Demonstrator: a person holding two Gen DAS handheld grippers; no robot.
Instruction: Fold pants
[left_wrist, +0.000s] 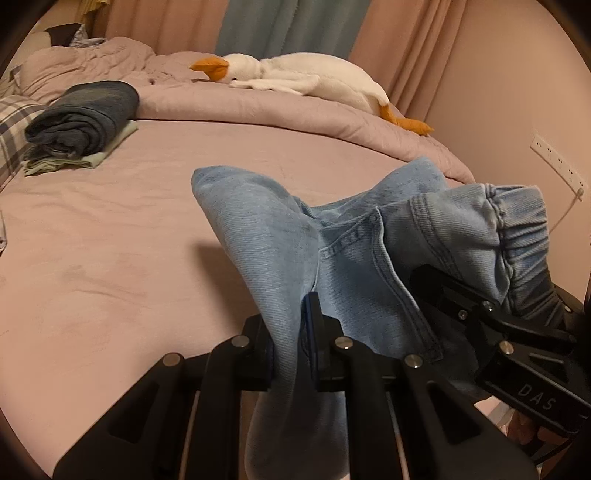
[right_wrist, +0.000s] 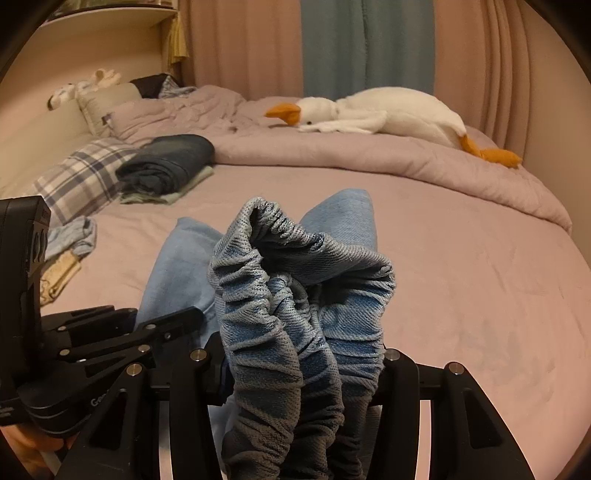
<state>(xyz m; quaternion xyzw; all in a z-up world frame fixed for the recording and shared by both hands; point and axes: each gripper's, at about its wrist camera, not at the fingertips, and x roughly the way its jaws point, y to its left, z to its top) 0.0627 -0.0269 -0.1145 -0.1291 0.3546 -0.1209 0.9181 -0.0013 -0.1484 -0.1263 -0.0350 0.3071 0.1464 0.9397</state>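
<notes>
Light blue denim pants (left_wrist: 332, 236) hang in the air above the pink bed sheet (left_wrist: 110, 258), held between both grippers. My left gripper (left_wrist: 291, 347) is shut on a fold of the pants' fabric, which drapes down between its fingers. My right gripper (right_wrist: 303, 365) is shut on the bunched elastic waistband (right_wrist: 295, 280), which fills the middle of the right wrist view. The right gripper also shows at the right in the left wrist view (left_wrist: 491, 314), and the left gripper at the left in the right wrist view (right_wrist: 110, 332). The two grippers are close side by side.
A stack of folded clothes (left_wrist: 81, 122), dark denim on top, lies at the far left of the bed by a plaid pillow (right_wrist: 81, 177). A white plush goose (left_wrist: 303, 81) lies on the rumpled duvet (left_wrist: 295, 110). Small cloth items (right_wrist: 70, 236) lie at the left. Curtains hang behind.
</notes>
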